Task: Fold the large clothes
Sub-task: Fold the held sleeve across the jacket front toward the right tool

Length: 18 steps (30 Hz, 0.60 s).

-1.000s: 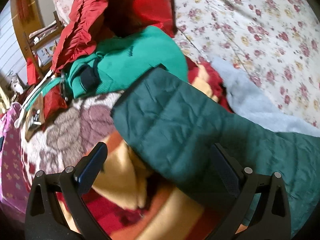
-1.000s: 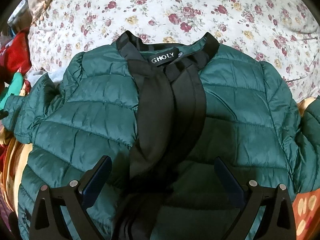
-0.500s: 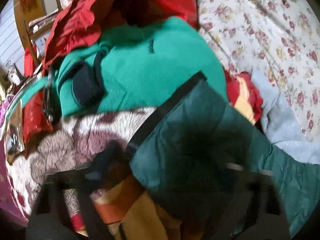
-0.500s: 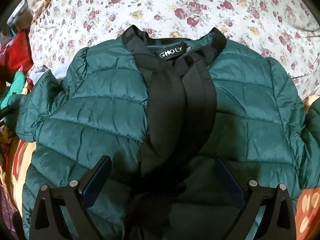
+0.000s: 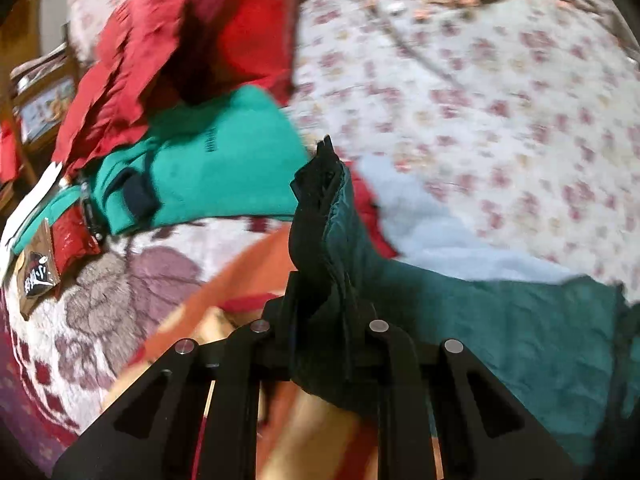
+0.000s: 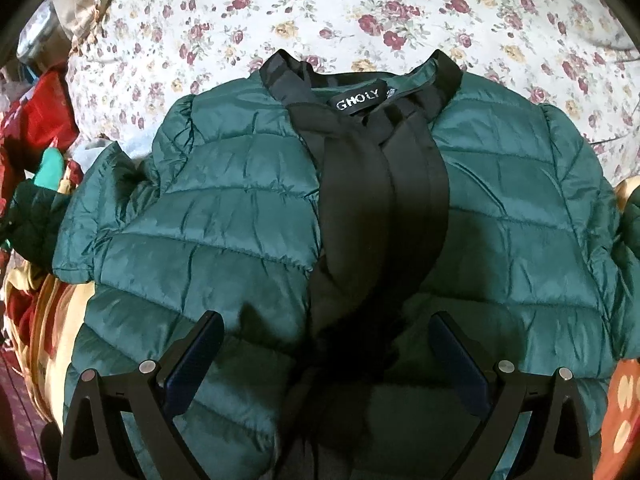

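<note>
One dark green quilted jacket (image 6: 224, 216), one teal sweater (image 5: 224, 168), one red garment (image 5: 168, 52) and two tools are counted.

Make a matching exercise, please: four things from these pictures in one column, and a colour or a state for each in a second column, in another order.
Things:
1. left gripper
2. right gripper
3. bedsheet
4. sweater

Colour or state:
A. bright teal green, lying beside the red garment
B. open, above the dark green jacket
C. pale, with a rose print
D. shut on the jacket's sleeve

Right pairs: 1-D, 2-B, 3-C, 4-A
</note>
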Each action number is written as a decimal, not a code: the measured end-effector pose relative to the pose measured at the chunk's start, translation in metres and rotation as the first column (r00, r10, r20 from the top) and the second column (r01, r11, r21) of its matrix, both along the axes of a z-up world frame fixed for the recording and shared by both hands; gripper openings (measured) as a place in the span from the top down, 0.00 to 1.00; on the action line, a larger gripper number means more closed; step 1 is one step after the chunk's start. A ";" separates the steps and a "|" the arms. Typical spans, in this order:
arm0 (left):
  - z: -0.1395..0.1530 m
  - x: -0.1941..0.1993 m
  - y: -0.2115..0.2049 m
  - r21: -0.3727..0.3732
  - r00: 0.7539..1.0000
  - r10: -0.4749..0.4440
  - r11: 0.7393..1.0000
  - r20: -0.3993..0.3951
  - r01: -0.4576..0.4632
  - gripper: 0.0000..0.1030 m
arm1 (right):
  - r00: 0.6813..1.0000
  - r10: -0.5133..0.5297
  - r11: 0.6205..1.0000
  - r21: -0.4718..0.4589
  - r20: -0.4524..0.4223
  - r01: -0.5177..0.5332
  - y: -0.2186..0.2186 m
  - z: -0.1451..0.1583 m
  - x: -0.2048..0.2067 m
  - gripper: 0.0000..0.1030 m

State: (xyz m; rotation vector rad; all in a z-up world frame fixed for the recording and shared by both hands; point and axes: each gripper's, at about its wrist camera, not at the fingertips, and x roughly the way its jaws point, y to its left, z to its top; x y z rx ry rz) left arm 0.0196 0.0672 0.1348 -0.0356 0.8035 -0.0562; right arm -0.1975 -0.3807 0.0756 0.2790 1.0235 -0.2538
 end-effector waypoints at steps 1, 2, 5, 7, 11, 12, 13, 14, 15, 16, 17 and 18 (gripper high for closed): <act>0.005 -0.011 -0.010 -0.007 1.000 -0.023 1.000 0.003 0.023 0.86 | 1.000 0.002 1.000 -0.004 0.001 -0.002 0.000 0.001 -0.002 0.01; 0.008 -0.018 -0.018 -0.007 0.999 -0.036 0.999 0.005 0.036 0.86 | 1.000 0.002 1.000 -0.008 0.003 -0.002 0.000 0.002 -0.004 0.02; 0.016 -0.041 -0.046 -0.007 0.996 -0.095 0.995 0.004 0.095 0.86 | 1.000 -0.003 1.000 -0.014 0.010 0.003 -0.002 0.005 -0.010 0.02; 0.019 -0.046 -0.070 -0.012 0.991 -0.134 0.991 0.001 0.134 0.86 | 1.000 -0.010 1.000 -0.013 0.014 0.010 -0.006 0.008 -0.016 0.02; 0.024 -0.070 -0.112 -0.004 0.977 -0.213 0.977 0.002 0.213 0.86 | 0.999 -0.032 0.999 -0.017 0.026 0.033 -0.018 0.014 -0.028 0.02; 0.026 -0.077 -0.125 -0.005 0.971 -0.238 0.971 0.005 0.238 0.86 | 0.999 -0.037 0.999 -0.019 0.028 0.038 -0.022 0.015 -0.031 0.02; 0.027 -0.082 -0.136 -0.005 0.967 -0.255 0.967 0.008 0.255 0.86 | 0.999 -0.044 0.999 -0.022 0.029 0.044 -0.025 0.017 -0.034 0.02; 0.028 -0.087 -0.145 -0.005 0.963 -0.270 0.963 0.010 0.270 0.86 | 0.998 -0.049 0.998 -0.025 0.030 0.050 -0.028 0.018 -0.037 0.02; 0.028 -0.093 -0.158 -0.005 0.957 -0.290 0.957 0.009 0.290 0.86 | 0.998 -0.054 0.998 -0.028 0.030 0.055 -0.032 0.019 -0.040 0.02; 0.028 -0.095 -0.167 -0.005 0.952 -0.306 0.952 0.004 0.306 0.86 | 0.998 -0.056 0.998 -0.031 0.028 0.057 -0.035 0.019 -0.043 0.01; 0.027 -0.099 -0.176 -0.006 0.947 -0.320 0.947 -0.001 0.320 0.86 | 0.998 -0.057 0.998 -0.036 0.026 0.058 -0.037 0.020 -0.045 0.01; 0.026 -0.102 -0.187 -0.007 0.942 -0.336 0.942 -0.005 0.336 0.86 | 0.998 -0.059 0.997 -0.045 0.022 0.060 -0.040 0.020 -0.047 0.01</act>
